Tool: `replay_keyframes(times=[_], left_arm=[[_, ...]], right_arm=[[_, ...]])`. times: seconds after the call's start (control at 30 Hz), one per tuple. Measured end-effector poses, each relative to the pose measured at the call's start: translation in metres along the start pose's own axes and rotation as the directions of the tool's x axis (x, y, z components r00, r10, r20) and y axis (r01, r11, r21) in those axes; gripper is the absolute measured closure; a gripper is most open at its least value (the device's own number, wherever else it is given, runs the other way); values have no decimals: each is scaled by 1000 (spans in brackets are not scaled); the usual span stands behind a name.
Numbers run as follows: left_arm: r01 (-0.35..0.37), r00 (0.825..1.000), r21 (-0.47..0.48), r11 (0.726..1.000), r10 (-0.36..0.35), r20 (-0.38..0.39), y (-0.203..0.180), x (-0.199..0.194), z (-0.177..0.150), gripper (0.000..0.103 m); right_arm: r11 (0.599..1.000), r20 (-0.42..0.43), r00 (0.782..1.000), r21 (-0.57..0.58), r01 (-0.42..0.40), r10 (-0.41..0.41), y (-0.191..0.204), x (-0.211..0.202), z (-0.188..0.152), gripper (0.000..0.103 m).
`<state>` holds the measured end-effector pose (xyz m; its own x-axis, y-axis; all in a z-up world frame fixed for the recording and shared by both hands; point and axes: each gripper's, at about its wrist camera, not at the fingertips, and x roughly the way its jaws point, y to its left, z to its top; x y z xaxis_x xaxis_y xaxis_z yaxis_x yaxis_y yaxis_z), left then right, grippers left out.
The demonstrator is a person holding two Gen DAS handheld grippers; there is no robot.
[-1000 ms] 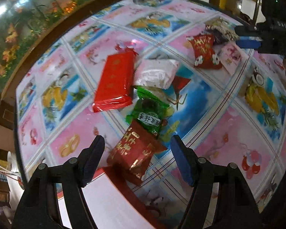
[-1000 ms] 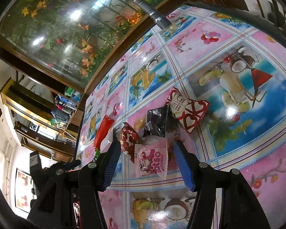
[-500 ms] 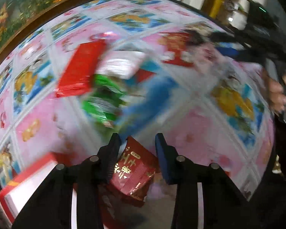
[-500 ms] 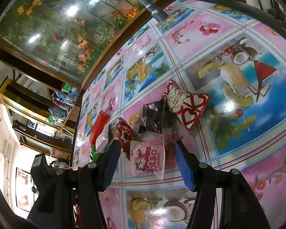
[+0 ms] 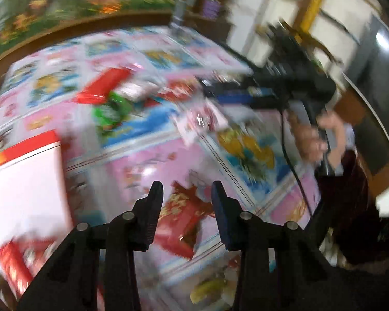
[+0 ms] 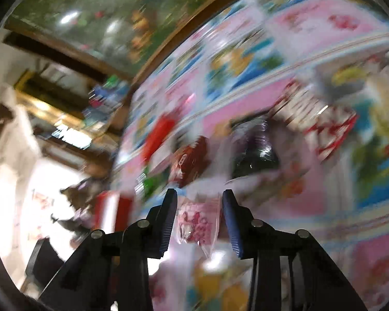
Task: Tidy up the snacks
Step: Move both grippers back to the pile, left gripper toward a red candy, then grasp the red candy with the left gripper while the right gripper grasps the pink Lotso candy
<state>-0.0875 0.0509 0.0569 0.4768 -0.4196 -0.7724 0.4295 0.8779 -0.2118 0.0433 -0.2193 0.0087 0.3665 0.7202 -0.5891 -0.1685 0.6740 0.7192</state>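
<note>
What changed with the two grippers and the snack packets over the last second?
The left gripper closed on the red and gold packet and carried it toward the red-edged white box. The right gripper is closing around the pink packet. The long red packet and green packet stayed on the table.

Both fisheye views are heavily motion-blurred and curved at their dark rims. Only the black two-finger gripper [image 5: 186,194] at lower centre is sharp. Overexposed white glare fills the right view's lower left.
</note>
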Motion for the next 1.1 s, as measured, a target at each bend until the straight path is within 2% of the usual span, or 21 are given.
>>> replay_keyframes(times=[0.1, 0.2, 0.23, 0.33, 0.43, 0.5, 0.6, 0.67, 0.7, 0.77, 0.9, 1.0, 1.1], left_arm=[[-46, 999, -119, 992, 47, 10, 10, -15, -8, 63], [-87, 996, -165, 982, 83, -33, 4, -9, -15, 61], [-110, 994, -153, 982, 106, -33, -1, -9, -17, 61], [-172, 985, -38, 984, 171, -24, -15, -5, -22, 61], [-159, 985, 93, 983, 165, -56, -25, 0, -24, 61], [-187, 979, 179, 966, 199, -52, -30, 2, -26, 61], [-178, 976, 245, 953, 202, -77, -29, 13, -24, 58], [-152, 976, 255, 955, 185, -111, -26, 20, -23, 58], [-135, 977, 263, 955, 172, -123, -25, 24, -23, 58], [-114, 978, 275, 955, 156, -135, -23, 29, -23, 58], [-104, 980, 247, 963, 142, -143, -17, 36, -21, 58], [-89, 983, 222, 971, 122, -140, -13, 39, -20, 58], [-80, 984, 205, 975, 110, -141, -15, 43, -21, 58]], right_arm=[[994, 70, 994, -63, 86, -82, 10, -11, -1, 62], [987, 49, 996, -134, 85, -79, 24, -2, -5, 62], [981, 40, 996, -171, 91, -86, 32, 2, -6, 62], [949, 1, 993, -295, 114, -119, 55, 18, -18, 61], [929, -12, 987, -340, 147, -161, 63, 25, -27, 60], [935, -19, 988, -326, 141, -156, 59, 22, -29, 60], [950, -23, 990, -285, 129, -141, 51, 13, -33, 60], [967, -74, 991, -239, 93, -114, 45, 12, -40, 60], [979, -123, 990, -196, 47, -72, 40, 15, -44, 60], [992, -168, 986, -130, -1, -21, 36, 19, -47, 60], [998, -186, 981, -58, 40, -50, 37, 39, -37, 63], [998, -151, 986, -11, 65, -66, 40, 49, -27, 62], [991, -120, 984, -37, 127, -130, 51, 58, -23, 62]])
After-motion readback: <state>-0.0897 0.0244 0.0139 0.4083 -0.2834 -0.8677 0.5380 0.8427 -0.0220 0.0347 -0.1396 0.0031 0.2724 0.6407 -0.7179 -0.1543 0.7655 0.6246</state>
